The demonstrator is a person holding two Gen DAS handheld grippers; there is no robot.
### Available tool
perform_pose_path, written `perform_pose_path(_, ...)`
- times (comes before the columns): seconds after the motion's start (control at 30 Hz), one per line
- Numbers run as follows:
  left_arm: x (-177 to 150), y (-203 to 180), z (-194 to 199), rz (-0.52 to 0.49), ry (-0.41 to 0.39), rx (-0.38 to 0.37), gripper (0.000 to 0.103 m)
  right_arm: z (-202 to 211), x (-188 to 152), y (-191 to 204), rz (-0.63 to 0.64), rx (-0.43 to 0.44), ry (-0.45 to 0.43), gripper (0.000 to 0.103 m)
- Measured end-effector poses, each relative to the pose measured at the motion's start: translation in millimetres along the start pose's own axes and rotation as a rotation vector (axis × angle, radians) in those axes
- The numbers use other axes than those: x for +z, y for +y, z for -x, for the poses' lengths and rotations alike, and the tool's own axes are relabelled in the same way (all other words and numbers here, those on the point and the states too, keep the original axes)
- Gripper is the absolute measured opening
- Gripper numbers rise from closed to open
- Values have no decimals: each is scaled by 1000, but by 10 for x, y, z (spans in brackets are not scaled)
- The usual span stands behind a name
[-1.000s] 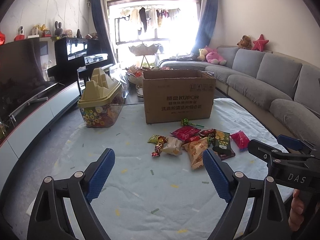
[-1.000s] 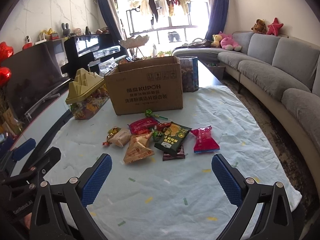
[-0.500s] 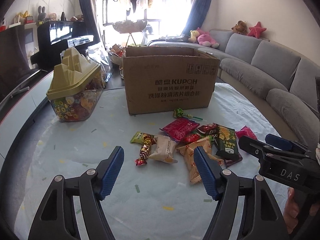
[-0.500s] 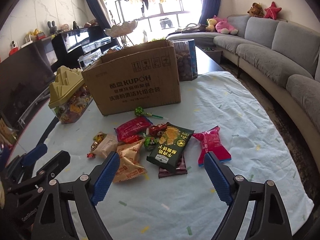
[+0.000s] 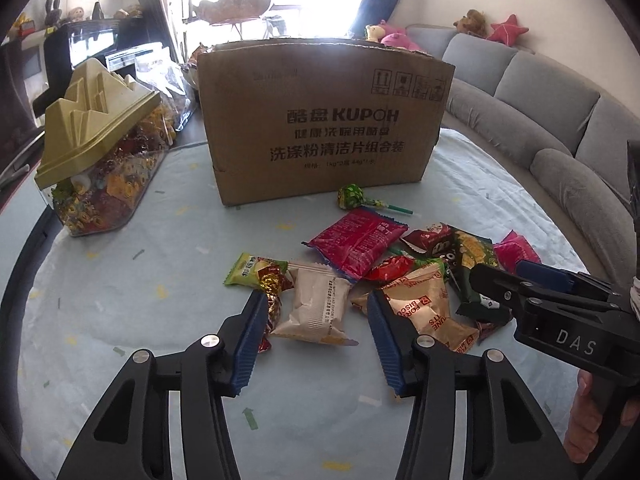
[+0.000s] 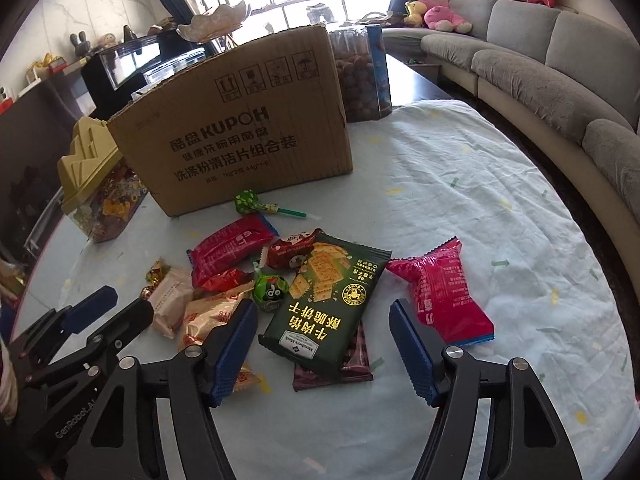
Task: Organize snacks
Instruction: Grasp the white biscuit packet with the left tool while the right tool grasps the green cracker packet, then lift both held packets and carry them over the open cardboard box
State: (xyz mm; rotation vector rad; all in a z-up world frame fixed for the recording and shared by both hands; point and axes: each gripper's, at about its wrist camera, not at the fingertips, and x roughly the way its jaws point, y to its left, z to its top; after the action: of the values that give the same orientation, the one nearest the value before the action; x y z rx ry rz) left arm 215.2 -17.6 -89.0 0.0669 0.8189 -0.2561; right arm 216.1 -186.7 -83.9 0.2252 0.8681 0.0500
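In the left wrist view, the left gripper [image 5: 316, 334] points down at a heap of snacks on a table covered with a pale blue cloth [image 5: 120, 280]. Its jaws have just been closing, but they are still apart and grip nothing. Between the blue pads lies a beige packet [image 5: 318, 306] with small dark print; the pads do not touch it. Just left of it is a candy in gold and red foil [image 5: 272, 284], partly on a green wrapper [image 5: 252, 270]. To the right lies a tan triangular pack with red letters [image 5: 424, 304], and behind it a flat red packet [image 5: 356, 242]. A green lollipop [image 5: 350, 196] lies in front of the cardboard box [image 5: 320, 120]. At the left stands a clear jar of sweets with a gold lid [image 5: 92, 152]. The right gripper [image 5: 560, 312] is seen from the side at the right edge.

In the right wrist view, the right gripper [image 6: 324, 344] is over the same heap. Its jaws have also just been closing, yet stand apart and hold nothing. Between them lies a dark green cracker bag [image 6: 328, 300] with gold characters, on top of a dark purple bar [image 6: 356, 364]. Just right of the right pad lies a bright pink packet [image 6: 444, 292]. A small round green candy [image 6: 272, 292] touches the left edge of the bag.
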Motion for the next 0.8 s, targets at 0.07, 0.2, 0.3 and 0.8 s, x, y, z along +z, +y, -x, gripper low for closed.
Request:
perform_pose_path(0.07,6,-3,-54,-2,9,0,47,-41,13,-10,-3,0,7,67)
perform_pose_path(0.2,30,-12,-155,-1,31,-16,41,-122,12,-7,-1,6,31,63)
perform_pose_path(0.3,49,-21,-222,-8,42,-18,40,-174,28,-4,-2,12,39,62)
perform_pose_path(0.8,63,18,-486,43,110,-32,36,-376,124,-40,14,-27,77,51)
